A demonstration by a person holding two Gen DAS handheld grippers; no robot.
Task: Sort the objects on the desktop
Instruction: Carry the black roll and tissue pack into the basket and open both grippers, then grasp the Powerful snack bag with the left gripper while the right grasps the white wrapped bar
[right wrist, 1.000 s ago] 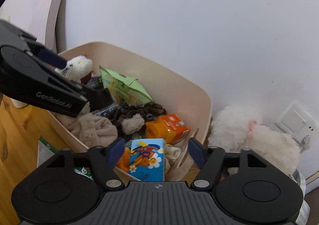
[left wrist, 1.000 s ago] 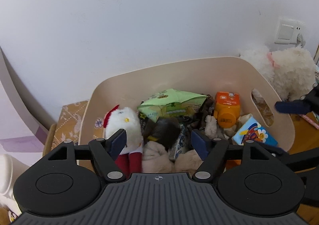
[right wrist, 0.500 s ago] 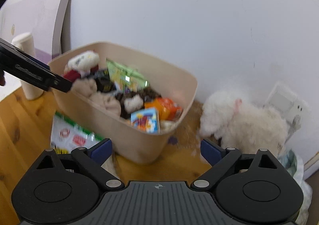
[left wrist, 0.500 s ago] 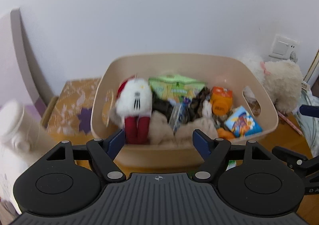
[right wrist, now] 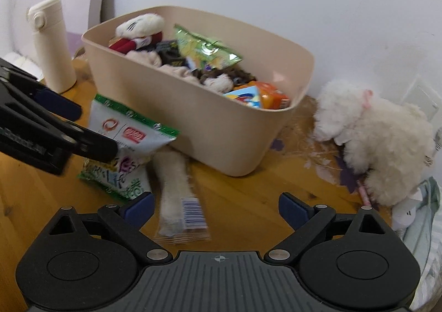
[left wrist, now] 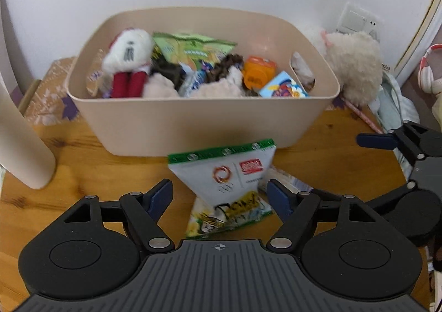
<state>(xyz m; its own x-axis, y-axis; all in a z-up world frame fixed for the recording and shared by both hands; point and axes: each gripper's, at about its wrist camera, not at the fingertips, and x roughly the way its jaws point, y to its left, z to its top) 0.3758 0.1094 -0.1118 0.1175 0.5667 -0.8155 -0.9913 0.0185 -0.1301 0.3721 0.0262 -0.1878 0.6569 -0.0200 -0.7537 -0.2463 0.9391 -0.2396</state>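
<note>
On the wooden desktop (left wrist: 83,182), just in front of the beige plastic storage bin (left wrist: 193,124), lie the items not yet sorted: a white foil snack pouch with a green top band and red logo (left wrist: 229,173), resting over a second, green-printed flat packet (left wrist: 229,218), and beside them a long clear-wrapped pack with a pale fluffy filling and a barcode label (right wrist: 176,193). Bin already holds plush toys, a green bag, an orange box. Left gripper (left wrist: 219,196) has its jaws wide apart with the white pouch lying between the blue pads, pads not touching it. Right gripper (right wrist: 215,208) also stands wide, empty; the clear-wrapped pack lies just inside its left finger. Handling judgement: all three packs look light, thin and limp, with slick film surfaces likely to slide or crinkle between the pads. The white pouch probably has a stiffer sealed band along its green top edge; pinching across that edge or a side seam should hold better than the puffed middle. The long pack would sag if taken at one end, so a grip near mid-length, across its narrow width, seems best. Contents not fragile as far as visible. White fluffy plush animal (right wrist: 381,140) sits apart, right of the bin.
</note>
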